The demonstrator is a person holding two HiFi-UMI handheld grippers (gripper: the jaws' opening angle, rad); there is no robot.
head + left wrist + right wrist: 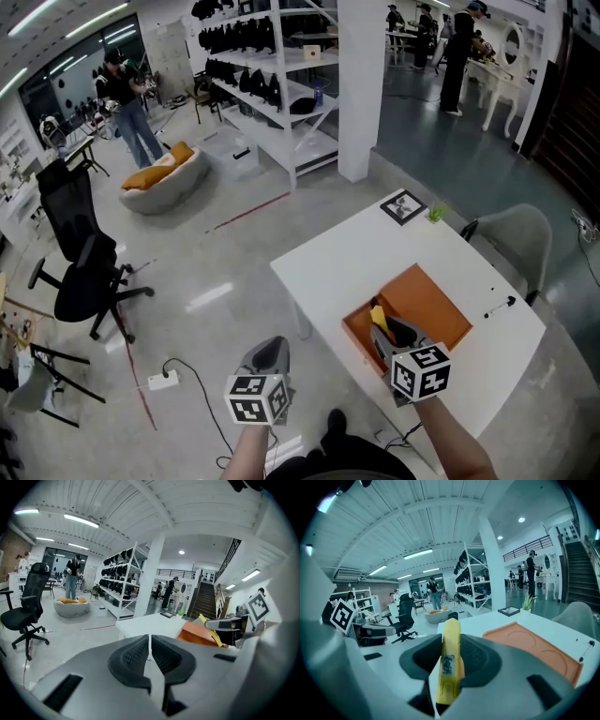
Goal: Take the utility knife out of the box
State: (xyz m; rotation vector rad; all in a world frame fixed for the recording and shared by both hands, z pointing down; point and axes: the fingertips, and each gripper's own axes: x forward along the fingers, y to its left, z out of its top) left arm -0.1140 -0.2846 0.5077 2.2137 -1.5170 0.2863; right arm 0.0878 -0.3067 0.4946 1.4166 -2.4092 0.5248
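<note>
A yellow utility knife (451, 634) stands upright between the pads of my right gripper (450, 663), which is shut on it. In the head view that gripper (386, 330) holds the knife (379, 318) just above the near left corner of the open orange box (427, 300) on the white table (347, 253). The box's orange panel (534, 646) lies low to the right of the knife. My left gripper (270, 349) hangs off the table's near left side over the floor, its jaws together with nothing in them (150, 651). From there the knife (208, 629) shows at the right.
A black pen (499, 307) lies near the table's right edge. A framed marker card (403, 206) and a small green plant (437, 214) sit at the far corner. A grey chair (520, 234) stands behind the table. A power strip (162, 380) and a black office chair (80, 272) are on the floor at left.
</note>
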